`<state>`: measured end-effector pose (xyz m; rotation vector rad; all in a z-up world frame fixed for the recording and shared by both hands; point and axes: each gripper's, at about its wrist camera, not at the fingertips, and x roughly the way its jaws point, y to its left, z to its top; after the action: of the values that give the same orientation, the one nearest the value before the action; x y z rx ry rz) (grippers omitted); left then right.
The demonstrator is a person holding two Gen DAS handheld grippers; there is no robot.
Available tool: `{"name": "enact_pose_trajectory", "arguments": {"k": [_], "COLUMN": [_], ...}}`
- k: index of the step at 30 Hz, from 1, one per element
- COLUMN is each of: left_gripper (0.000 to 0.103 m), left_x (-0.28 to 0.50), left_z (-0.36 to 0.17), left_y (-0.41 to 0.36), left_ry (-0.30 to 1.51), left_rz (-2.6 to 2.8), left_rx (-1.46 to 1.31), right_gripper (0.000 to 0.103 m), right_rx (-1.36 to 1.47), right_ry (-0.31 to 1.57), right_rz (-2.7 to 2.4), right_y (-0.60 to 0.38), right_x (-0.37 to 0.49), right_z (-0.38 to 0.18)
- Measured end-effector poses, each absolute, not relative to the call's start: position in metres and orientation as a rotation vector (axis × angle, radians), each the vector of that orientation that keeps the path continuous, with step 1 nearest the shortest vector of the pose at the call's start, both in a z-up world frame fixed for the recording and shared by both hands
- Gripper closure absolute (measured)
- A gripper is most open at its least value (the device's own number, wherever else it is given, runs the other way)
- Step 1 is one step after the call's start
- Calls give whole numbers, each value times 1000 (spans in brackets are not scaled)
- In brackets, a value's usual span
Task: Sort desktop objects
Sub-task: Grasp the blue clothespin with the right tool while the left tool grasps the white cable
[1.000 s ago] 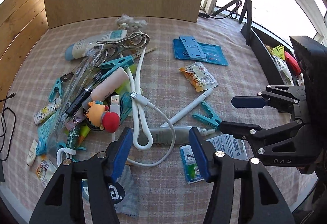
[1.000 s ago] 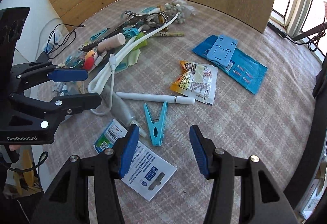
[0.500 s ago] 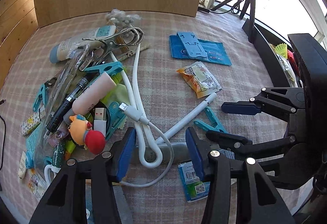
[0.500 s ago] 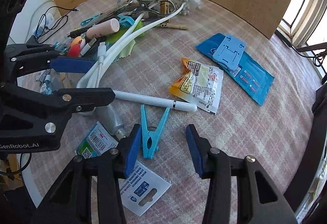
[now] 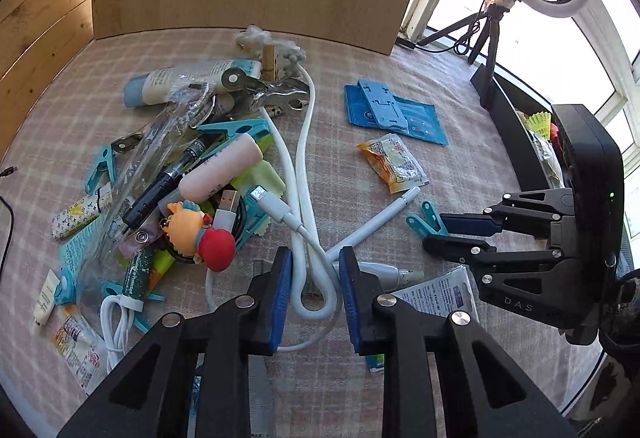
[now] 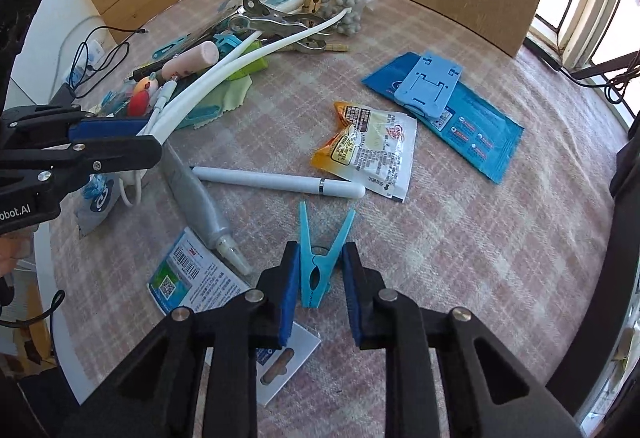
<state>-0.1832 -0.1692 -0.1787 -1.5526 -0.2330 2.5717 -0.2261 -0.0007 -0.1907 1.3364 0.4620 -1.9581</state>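
Right wrist view: right gripper (image 6: pixel 319 280) sits low over the checked tablecloth (image 6: pixel 460 238), jaws partly open and straddling the blue clothespin (image 6: pixel 316 262). Left pad looks touching or nearly touching the pin's side; a gap shows at the right pad. Not yet clamped, as far as I can judge.

Left wrist view: left gripper (image 5: pixel 312 288) likewise half open, pads either side of the looped end of the thick white cable (image 5: pixel 310 278), which runs back into the cluttered pile (image 5: pixel 192 166). Contact there cannot be confirmed.

Step in hand: both claws set for a pick, one item each. White stylus (image 6: pixel 280 182) and snack packet (image 6: pixel 368 150) lie just beyond the pin, untouched.

Next move calls for closing squarely on the pin's narrow body so it does not twist out, and lifting the cable slowly, since it may drag neighbours from the pile.
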Motion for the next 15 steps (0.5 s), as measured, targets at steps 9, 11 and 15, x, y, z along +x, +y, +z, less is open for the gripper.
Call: {"name": "enact_pose_trajectory", "arguments": {"k": [9, 11, 15], "left_gripper": [82, 79, 67], "left_x": [-180, -180, -188], "left_z": [-187, -184, -184], "left_y": [-177, -175, -171], "left_ry": [-275, -276, -286], "left_rz": [2569, 2569, 2550], "left_rx": [-1599, -1585, -1596], "right_gripper": [82, 82, 82], "right_rx": [1340, 1339, 1347], "right_ry": [464, 462, 457], "right_rz": [-1946, -1948, -1946], "right_y": [-5, -8, -9], "right_x": [-226, -224, -217], "right_z": [-189, -190, -195]}}
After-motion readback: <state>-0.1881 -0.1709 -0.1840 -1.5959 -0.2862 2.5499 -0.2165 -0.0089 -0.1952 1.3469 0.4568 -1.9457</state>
